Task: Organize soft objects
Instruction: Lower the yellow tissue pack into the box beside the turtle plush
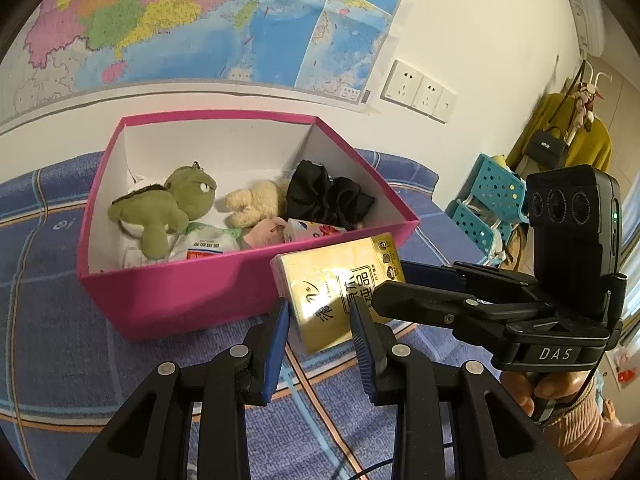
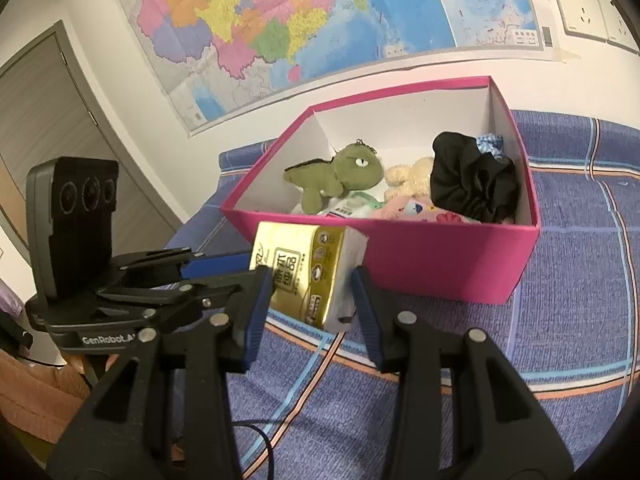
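Glossy gold tissue pack (image 1: 340, 288) pinched from 2 sides by left gripper (image 1: 320, 320) and right gripper (image 2: 312, 292), both closed on it, just before rigid pink box (image 1: 224, 292), fuzzy green turtle plush (image 1: 168, 208), cream plush (image 1: 252, 204), ruffled black scrunchie (image 1: 328, 196) inside, on woven blue plaid cloth (image 1: 48, 320).

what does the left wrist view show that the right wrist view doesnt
Only the left wrist view shows the teal baskets, the yellow garment and the black handbag. Only the right wrist view shows the grey door and a blue checked cloth behind the black scrunchie. Both show the pink box, green plush and the gold tissue pack between both grippers' fingers.
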{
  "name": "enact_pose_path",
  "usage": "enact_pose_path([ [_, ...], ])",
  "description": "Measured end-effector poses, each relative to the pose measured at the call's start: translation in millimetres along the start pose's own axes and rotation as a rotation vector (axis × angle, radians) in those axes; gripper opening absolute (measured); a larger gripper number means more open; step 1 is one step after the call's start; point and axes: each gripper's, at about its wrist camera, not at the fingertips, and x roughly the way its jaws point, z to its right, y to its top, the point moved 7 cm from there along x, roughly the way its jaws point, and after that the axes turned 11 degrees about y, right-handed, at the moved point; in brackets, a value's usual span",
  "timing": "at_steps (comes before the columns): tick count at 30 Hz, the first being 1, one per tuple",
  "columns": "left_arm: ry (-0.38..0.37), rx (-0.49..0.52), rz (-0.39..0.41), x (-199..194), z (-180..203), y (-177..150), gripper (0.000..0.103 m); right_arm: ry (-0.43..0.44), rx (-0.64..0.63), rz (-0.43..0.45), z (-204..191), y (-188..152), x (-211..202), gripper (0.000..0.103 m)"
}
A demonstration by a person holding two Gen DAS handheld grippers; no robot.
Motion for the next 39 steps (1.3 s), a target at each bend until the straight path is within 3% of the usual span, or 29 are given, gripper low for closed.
enact_pose_path([
  [39, 0.043, 0.020, 0.051, 4.4, -3.0, 31.0, 0.031, -0.003, -0.024, 0.035, 8.7, 34.8, 3.8, 0.045],
])
